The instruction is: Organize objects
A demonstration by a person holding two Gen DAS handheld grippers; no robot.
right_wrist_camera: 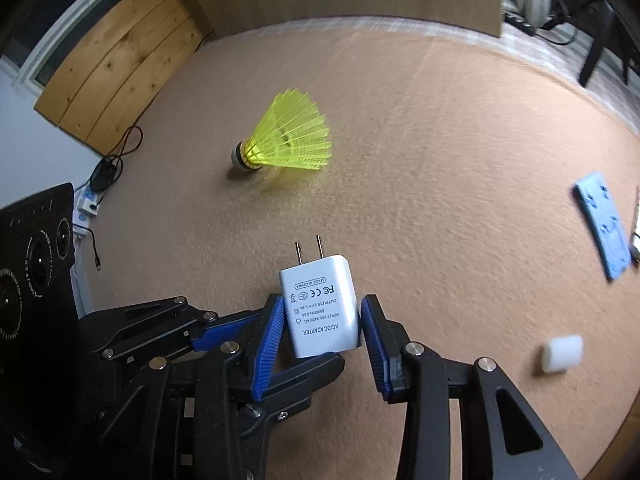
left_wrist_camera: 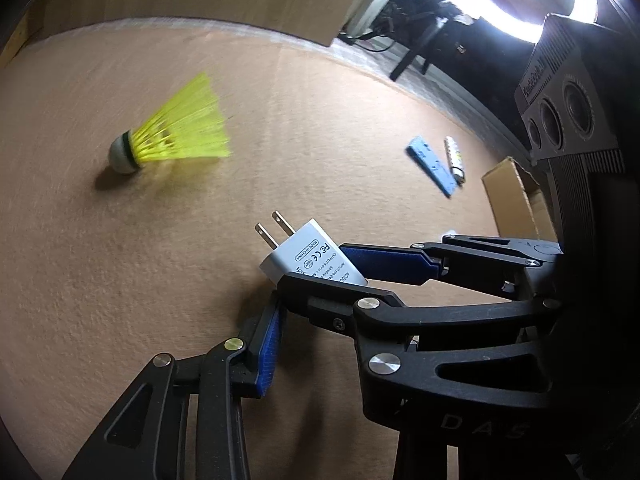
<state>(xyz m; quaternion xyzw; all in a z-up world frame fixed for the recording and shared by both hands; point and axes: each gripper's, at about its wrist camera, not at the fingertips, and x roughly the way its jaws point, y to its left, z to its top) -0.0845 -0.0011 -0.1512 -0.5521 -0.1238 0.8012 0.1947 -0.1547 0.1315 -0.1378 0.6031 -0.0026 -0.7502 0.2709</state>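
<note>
Charger: white plug-in charger (right_wrist_camera: 318,308), near the middle of the tan table (right_wrist_camera: 440,152), prongs pointing to the far side, prong end seemingly tipped up.
Right gripper (right_wrist_camera: 322,302): blue pads pressed against the two long sides of the charger, clamped on it.
Left gripper (left_wrist_camera: 312,300): reaching in from the left, crossing the right one at the charger's near end; jaws narrow, contact with the charger impossible to tell.
Handling: probably light, stiff, smooth plastic, a little slippery; best held by the flat sides of the body, clear of the metal prongs.
Elsewhere: yellow shuttlecock (right_wrist_camera: 288,136) far left; blue flat piece (right_wrist_camera: 602,224) right; small white block (right_wrist_camera: 562,354) near right; cardboard box (left_wrist_camera: 512,196) far right.
</note>
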